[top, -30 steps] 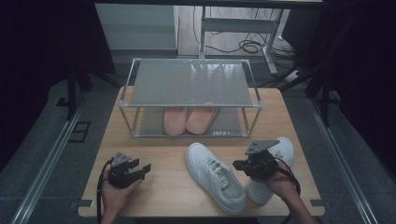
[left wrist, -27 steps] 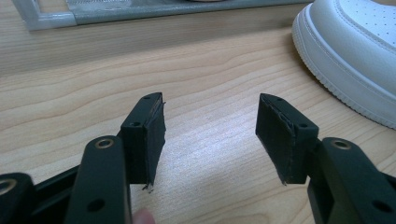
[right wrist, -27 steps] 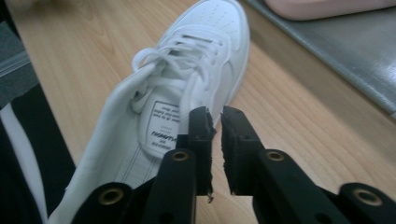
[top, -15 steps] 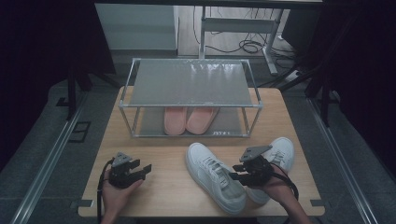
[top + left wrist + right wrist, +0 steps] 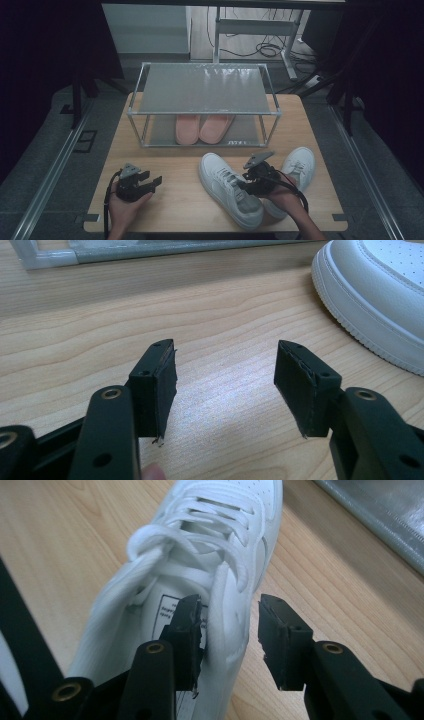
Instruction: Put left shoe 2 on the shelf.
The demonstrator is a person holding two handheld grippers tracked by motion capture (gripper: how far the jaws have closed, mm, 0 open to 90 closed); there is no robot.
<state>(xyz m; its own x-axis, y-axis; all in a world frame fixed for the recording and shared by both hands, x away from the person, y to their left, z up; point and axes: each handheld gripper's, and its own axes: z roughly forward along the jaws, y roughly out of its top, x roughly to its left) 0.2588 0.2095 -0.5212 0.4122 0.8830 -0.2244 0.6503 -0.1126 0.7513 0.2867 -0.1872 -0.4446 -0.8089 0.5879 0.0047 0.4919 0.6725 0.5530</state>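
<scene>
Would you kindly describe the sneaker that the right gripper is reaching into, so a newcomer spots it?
On the wooden table, in front of the metal rack holding pink slippers, lie two white sneakers. It is the left sneaker, with the right gripper open astride its collar wall.

One camera looks down from overhead at the wooden table point(image 5: 180, 200). Two more ride low and close above that table, both catching the near white sneaker point(image 5: 227, 192) it holds.

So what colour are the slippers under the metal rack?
Pink, a salmon shade; the slippers show best in the high view.
</scene>
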